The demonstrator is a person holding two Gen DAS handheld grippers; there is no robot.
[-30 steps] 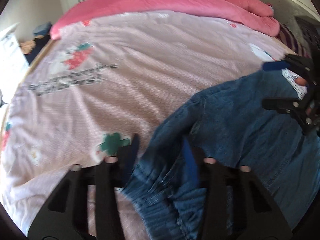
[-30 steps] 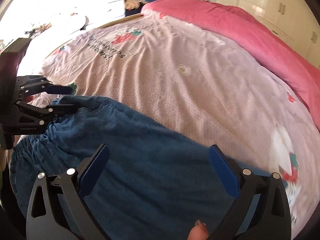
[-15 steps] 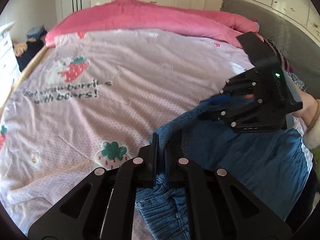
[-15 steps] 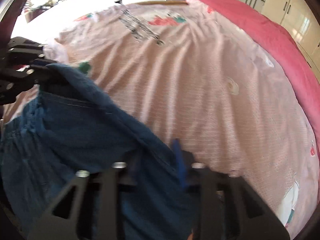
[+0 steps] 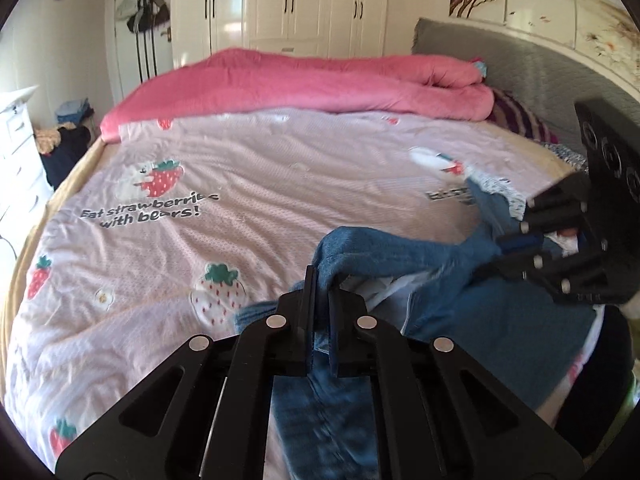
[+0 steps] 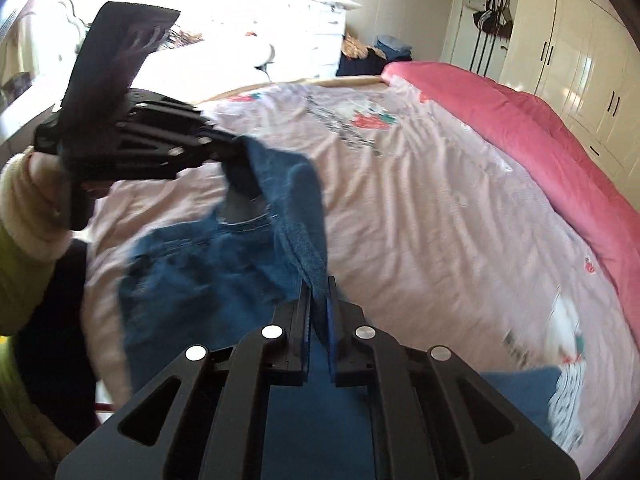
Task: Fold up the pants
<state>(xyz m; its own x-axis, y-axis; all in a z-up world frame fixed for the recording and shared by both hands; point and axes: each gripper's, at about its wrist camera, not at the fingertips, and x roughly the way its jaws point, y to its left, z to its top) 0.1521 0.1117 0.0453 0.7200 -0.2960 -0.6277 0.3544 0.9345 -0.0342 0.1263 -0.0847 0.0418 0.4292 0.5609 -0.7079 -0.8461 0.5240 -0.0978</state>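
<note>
Left gripper [image 5: 320, 300], black with blue pads, pressed together on a fold of the blue denim pants [image 5: 520, 320], cloth pinched at the very tips. Right gripper [image 6: 319, 304] likewise nipped onto an edge of the same garment; a thin band of denim shows between its pads. The stretch of fabric between the two tongs is lifted off the bed and hangs in a slack ridge, sagging in the middle; the rest of the pants lies below and behind both tongs on the near edge of the pale pink strawberry-print bedsheet [image 5: 280, 200]. Seen from the right tong, a seam line and what may be a pocket lie just under the raised edge; blurred, so not certain. Beyond the tongs the sheet runs bare to a rolled hot-pink blanket [image 5: 300, 80] along the far side, with white wardrobe doors [image 5: 288, 0] behind that. A person's hand in a cream cuff [image 6: 36, 188] carries the left tong. Judgement: the denim is soft but weighty, drapes rather than holds shape, not slippery, nothing fragile. Best taken at hems, waistband or seams, where layers are thick; a pinch this shallow could slip under the hanging weight.
</note>
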